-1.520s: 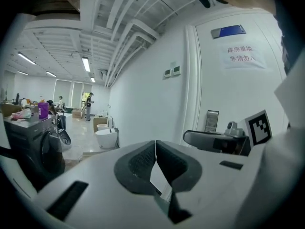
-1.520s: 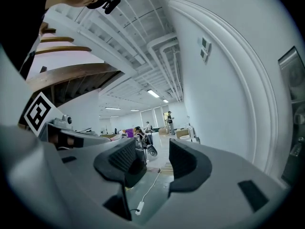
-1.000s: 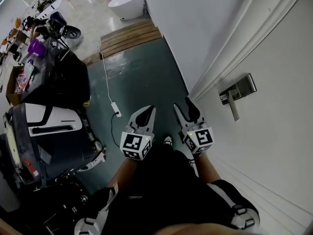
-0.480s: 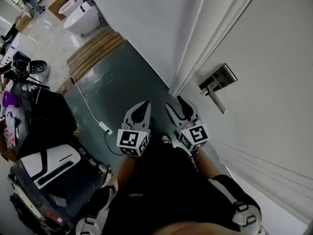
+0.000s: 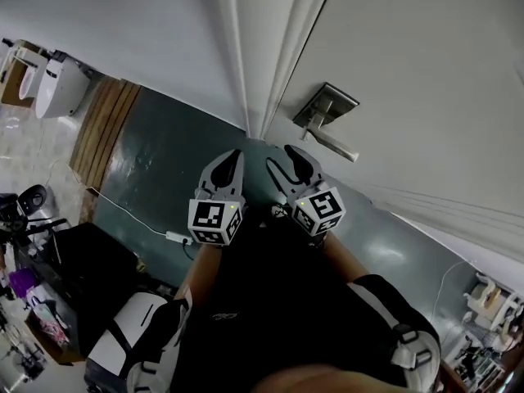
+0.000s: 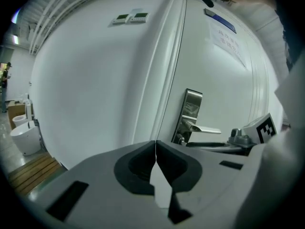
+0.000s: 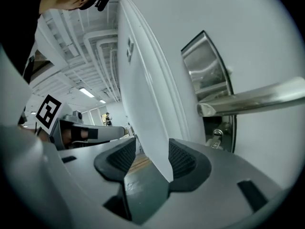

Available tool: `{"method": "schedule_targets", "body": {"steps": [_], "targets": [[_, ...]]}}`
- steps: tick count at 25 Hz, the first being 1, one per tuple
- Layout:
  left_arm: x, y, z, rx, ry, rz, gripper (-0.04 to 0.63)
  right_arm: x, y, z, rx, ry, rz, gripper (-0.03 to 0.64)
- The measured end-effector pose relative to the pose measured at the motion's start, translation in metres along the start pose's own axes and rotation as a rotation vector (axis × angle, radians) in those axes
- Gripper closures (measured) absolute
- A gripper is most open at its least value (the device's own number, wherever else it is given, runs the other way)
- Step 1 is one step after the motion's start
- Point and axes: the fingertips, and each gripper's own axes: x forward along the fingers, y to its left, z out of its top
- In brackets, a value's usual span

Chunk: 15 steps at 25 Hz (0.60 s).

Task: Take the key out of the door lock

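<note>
A white door (image 5: 426, 97) and its moulded frame (image 5: 246, 56) fill the upper part of the head view, above a dark green floor (image 5: 164, 178). A brushed metal lock plate (image 5: 326, 105) is fixed to the door, just beside the frame. A lever handle (image 5: 332, 143) sticks out from the middle of the lock plate.

The key (image 7: 217, 136) sits in the cylinder at the lower end of the lock plate, under the lever. Nothing touches it.

Both grippers hover over the floor near the lock plate, below it in the head view, side by side and pointing toward the frame. The right gripper (image 5: 286, 160) is the nearer to the lock plate, though clear of it. Its fingers (image 7: 183, 161) stand a moderate way apart, with only the frame edge and floor seen through the gap. The left gripper (image 5: 230, 160) is on the far side of the right one from the lock plate. Its fingers (image 6: 138, 163) are pressed together at the tips and hold nothing.

Well away from the lock plate, a wooden platform (image 5: 102, 129) lies on the floor.
</note>
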Motion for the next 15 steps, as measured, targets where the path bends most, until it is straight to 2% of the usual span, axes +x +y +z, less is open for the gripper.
{"method": "schedule_targets", "body": {"steps": [6, 15], "targets": [[0.042, -0.014, 0.002, 0.041, 0.041, -0.147, 0.571, -0.011, -0.028, -0.009, 0.068, -0.013, -0.138, 0.405], [0.075, -0.031, 0.001, 0.081, 0.079, -0.284, 0.571, -0.029, -0.063, -0.016, 0.248, -0.092, -0.297, 0.41]]}}
